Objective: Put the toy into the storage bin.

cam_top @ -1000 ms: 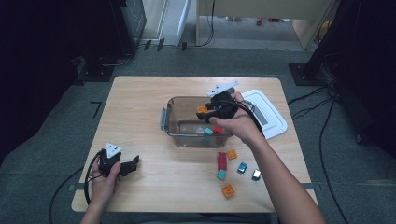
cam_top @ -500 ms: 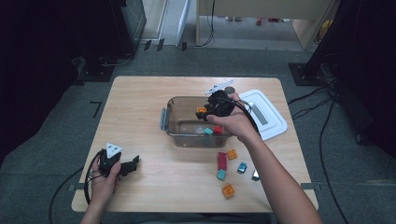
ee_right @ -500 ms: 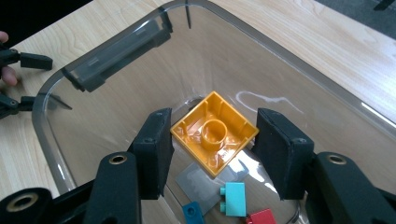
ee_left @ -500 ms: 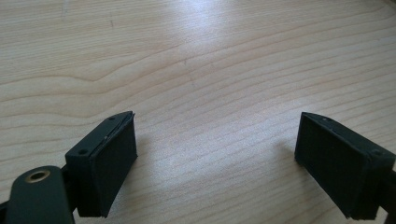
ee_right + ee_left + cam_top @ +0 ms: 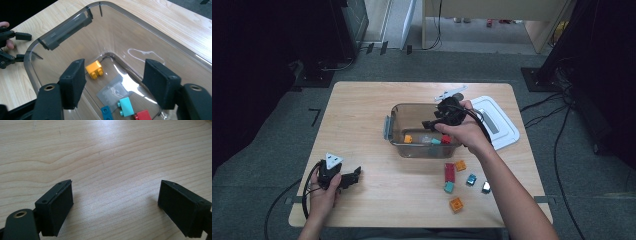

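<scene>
Right tongs (image 5: 113, 82): just opened, empty, over container (image 5: 160, 37); left tongs (image 5: 117, 207): wide, empty

Orange brick (image 5: 94, 69) on its side, loose on clear container (image 5: 160, 35) floor.

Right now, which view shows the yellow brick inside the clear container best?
The right gripper view: the yellow brick lies large and sharp on the clear container floor, studs visible. The high view shows it as a small orange-yellow speck. The left gripper view shows bare table.
</scene>
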Tool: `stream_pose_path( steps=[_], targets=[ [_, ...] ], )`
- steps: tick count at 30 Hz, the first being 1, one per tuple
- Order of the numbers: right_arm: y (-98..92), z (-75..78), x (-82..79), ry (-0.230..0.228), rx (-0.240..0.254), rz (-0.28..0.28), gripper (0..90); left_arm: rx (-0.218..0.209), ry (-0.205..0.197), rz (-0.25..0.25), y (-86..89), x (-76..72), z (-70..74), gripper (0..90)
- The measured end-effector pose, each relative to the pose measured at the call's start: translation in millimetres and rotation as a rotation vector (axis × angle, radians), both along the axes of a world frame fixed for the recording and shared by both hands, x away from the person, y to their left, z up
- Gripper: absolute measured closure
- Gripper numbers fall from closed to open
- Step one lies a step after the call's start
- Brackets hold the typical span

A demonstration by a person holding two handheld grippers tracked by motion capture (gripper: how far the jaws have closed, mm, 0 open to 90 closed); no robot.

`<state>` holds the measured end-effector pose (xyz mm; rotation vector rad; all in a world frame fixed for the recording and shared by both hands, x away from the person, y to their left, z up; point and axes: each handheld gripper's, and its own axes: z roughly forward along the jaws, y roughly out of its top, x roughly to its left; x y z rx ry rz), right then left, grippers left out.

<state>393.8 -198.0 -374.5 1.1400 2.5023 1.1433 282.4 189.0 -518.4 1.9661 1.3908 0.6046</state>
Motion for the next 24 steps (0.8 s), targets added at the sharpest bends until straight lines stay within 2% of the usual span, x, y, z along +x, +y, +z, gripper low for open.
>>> stream_pose_path(
  steps=[10,24],
  targets=[
    [-11.3,7.9,-15.0,-0.029,-0.003,-0.025,16.9,0.000,-0.001,0.000,0.0,0.1,-0.1,12.8],
    [-25.2,21.1,-51.5,-0.070,0.027,-0.010,14.7,0.000,-0.001,0.000,0.0,0.1,0.0,12.8]
  ],
)
